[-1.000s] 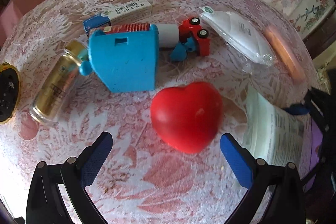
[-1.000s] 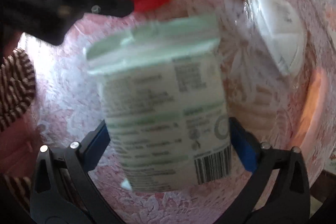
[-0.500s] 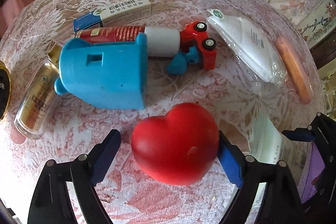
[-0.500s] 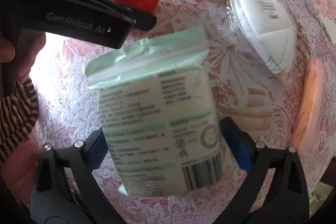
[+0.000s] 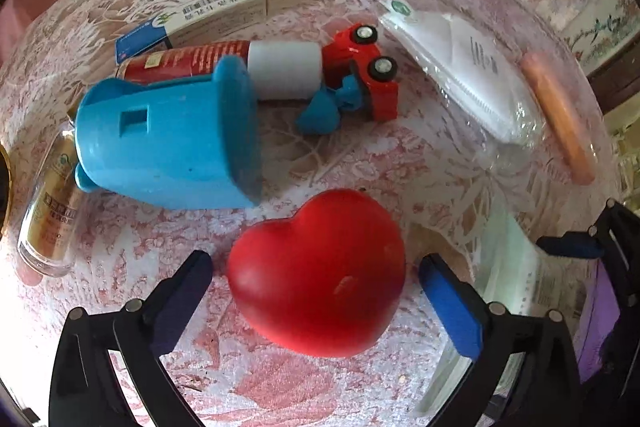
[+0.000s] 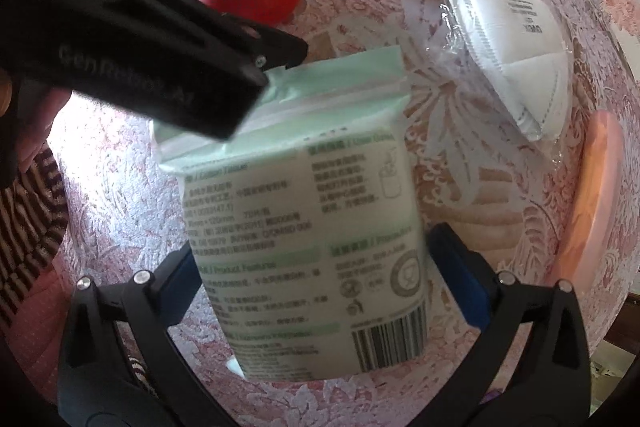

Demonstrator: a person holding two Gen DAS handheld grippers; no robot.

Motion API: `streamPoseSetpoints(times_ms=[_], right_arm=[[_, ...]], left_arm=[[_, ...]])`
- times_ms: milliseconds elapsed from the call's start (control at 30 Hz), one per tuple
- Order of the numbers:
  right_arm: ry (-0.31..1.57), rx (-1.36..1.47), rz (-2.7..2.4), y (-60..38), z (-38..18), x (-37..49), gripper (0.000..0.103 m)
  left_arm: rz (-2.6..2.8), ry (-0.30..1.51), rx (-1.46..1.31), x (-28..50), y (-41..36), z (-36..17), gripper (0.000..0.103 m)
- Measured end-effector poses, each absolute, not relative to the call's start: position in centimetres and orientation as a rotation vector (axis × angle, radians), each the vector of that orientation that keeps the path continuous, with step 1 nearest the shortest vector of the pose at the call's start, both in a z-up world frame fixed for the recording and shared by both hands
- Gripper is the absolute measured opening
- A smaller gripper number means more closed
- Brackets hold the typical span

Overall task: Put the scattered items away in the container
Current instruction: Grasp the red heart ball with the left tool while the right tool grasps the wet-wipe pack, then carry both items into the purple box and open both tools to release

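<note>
Since a second earlier, both grippers had come lower and closer to their targets: the red heart (image 5: 318,273) had passed from ahead of the left gripper (image 5: 316,287) into the gap of its jaws, and the tissue pack (image 6: 304,227) filled more of the right wrist view. Left jaws were opening, apart on either side of the heart with slim gaps showing. Right gripper (image 6: 312,279) jaws were opening too, flanking the pack; whether its pads touched the wrapper could not be told.

From the left on the lace-covered surface (image 5: 360,163): a gold bottle (image 5: 50,203), a blue container (image 5: 168,143) tipped on its side, a red-and-white tube (image 5: 224,65), a barcoded box (image 5: 200,17), a red toy car (image 5: 366,67), a wrapped white mask (image 5: 468,71) and an orange oblong item (image 5: 558,115).

"GenRobot.AI" showed on the left gripper's body; "Cotton Tissue" and "Product Features" on the pack.
</note>
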State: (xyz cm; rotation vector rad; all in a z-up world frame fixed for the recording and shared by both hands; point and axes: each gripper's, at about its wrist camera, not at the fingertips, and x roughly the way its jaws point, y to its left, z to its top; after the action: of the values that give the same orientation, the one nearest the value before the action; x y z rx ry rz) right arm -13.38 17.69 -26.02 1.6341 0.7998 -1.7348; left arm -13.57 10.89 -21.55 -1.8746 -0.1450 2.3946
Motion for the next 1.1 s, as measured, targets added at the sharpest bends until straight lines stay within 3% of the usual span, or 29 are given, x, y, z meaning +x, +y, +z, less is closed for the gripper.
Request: streamPoseSetpoints(times_ms=[200, 267, 300, 333, 700, 1100], right_arm=[[0.782, 1.587, -1.773, 17.1, -27.0, -13.8, 0.102], [0.763, 1.581, -1.800, 17.0, -27.1, -14.2, 0.092], [0.751, 1.573, -1.816, 17.0, -27.0, -14.4, 0.088], [0.736, 1.571, -1.827, 17.0, -27.0, -14.6, 0.079], [0.673, 1.566, -1.906, 22.7, -27.0, -13.8, 0.075], [0.678, 1.595, -1.955, 18.4, -28.4, -4.7, 0.074]], left_arm=[[2.398, -0.149, -1.892, -13.1, 10.6, -21.4, 0.102], [2.434, -0.145, -1.897, -12.8, 10.2, -21.0, 0.094], [2.455, -0.142, -1.900, -12.7, 10.0, -20.8, 0.077], [2.478, -0.124, -1.903, -12.6, 9.9, -20.6, 0.069], [2.433, -0.255, -1.876, -10.9, 7.9, -20.2, 0.067], [2.374, -0.273, -1.866, -5.9, 4.4, -17.5, 0.068]])
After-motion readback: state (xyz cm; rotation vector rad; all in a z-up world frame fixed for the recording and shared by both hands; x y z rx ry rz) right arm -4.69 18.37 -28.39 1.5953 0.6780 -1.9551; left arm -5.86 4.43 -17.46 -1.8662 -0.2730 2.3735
